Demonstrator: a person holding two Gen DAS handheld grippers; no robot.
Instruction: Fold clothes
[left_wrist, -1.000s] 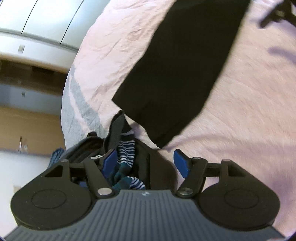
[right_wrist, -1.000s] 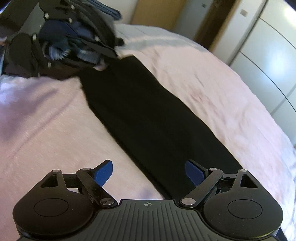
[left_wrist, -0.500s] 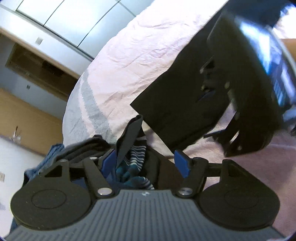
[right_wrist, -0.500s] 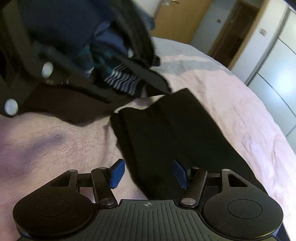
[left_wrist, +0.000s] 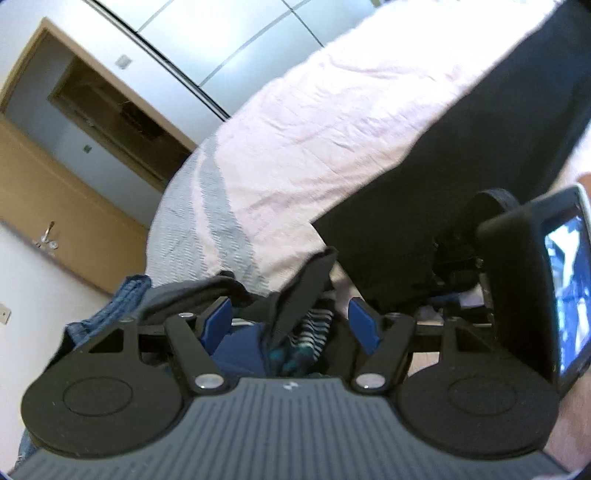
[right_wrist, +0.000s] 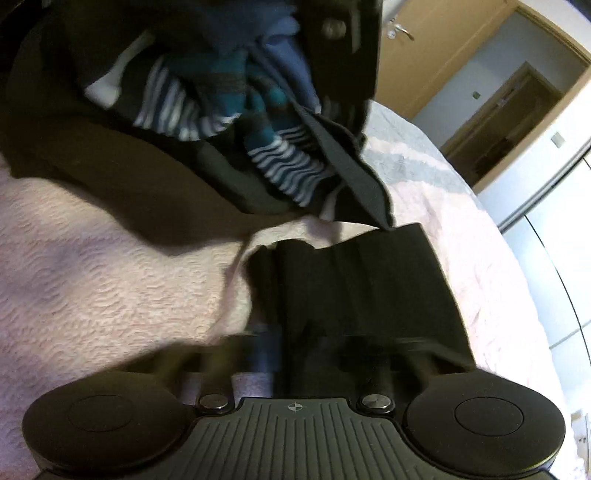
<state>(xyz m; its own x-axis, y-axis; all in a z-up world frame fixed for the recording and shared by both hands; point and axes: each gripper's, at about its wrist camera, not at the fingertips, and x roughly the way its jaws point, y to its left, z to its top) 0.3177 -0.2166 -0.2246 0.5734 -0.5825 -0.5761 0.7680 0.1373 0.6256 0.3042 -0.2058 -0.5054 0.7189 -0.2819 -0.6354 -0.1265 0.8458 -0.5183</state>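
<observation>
A: What is the left gripper (left_wrist: 290, 325) doing?

B: Its 2 blue pads (left_wrist: 218, 321) are standing wide apart over a pile of clothes (left_wrist: 295, 332), with striped and dark pieces bunching up between them. A dark strap of fabric is rising through the gap, but nothing is being pinched.

A: And the right gripper (right_wrist: 306, 350)?

B: It is sitting low on the near end of the black trousers (right_wrist: 354, 280). Its fingers are blurring and the black cloth is covering them, so I cannot tell whether they are pressing on the cloth or standing apart.

A: Where are the trousers lying?

B: They are lying flat on the pink bedspread (right_wrist: 92, 280), running away from the right gripper toward the pile, which is hanging just above their far end. In the left view the trousers (left_wrist: 461, 147) are stretching across the bedspread (left_wrist: 314, 122) to the upper right.

A: Anything else showing?

B: The right gripper's body and its lit screen (left_wrist: 565, 295) are filling the right edge of the left view. A wooden door (right_wrist: 424, 48) and white wardrobe fronts (left_wrist: 236, 37) are standing beyond the bed.
</observation>
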